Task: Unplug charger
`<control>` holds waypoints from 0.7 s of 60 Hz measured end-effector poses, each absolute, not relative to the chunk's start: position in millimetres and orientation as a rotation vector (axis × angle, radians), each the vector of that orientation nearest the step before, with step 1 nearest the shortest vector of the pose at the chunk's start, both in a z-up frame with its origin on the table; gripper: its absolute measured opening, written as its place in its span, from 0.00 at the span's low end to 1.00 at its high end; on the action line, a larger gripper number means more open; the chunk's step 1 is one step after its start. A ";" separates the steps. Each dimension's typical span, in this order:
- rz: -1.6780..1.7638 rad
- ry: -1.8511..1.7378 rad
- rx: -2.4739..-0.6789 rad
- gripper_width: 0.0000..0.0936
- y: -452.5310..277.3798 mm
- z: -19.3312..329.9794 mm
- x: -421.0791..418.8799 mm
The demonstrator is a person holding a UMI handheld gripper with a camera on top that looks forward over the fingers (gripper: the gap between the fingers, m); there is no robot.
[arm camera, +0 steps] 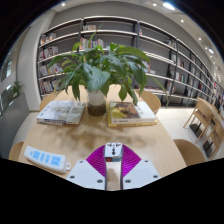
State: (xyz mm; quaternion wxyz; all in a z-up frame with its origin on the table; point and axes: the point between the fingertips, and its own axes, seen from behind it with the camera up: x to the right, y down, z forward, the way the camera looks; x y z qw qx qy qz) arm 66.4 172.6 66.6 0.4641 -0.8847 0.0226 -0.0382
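Gripper view: a light wooden round table in a library, seen from just above the tool. At the near side, the two-finger gripper reaches forward, its pale grey fingers showing magenta pads on their inner faces. Between the fingers sits a small white block-shaped charger with a dark mark on its face; both pads appear to press against its sides, so the tool looks closed around it. What the charger is plugged into cannot be made out.

Just left of the fingers, on the table's near edge, lies a flat white power strip with blue markings. Beyond the fingers, at the table's middle, stands a leafy green potted plant in a pale pot. To the left of the pot rests an open magazine or stack of printed papers. To the right of the pot lies a yellow-covered book.

Behind the table run tall dark metal bookshelves filled with books. A wooden chair stands off to the right, well apart from the table.
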 end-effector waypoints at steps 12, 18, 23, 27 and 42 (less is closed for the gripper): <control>-0.023 0.004 -2.250 0.22 169.2 15.8 63.5; 0.042 0.011 -2.256 0.27 168.0 13.1 58.1; 0.038 0.011 -2.254 0.41 164.9 21.7 64.9; 0.014 0.030 -2.238 0.64 160.7 39.5 74.5; -0.016 0.089 -2.036 0.84 115.8 174.9 94.2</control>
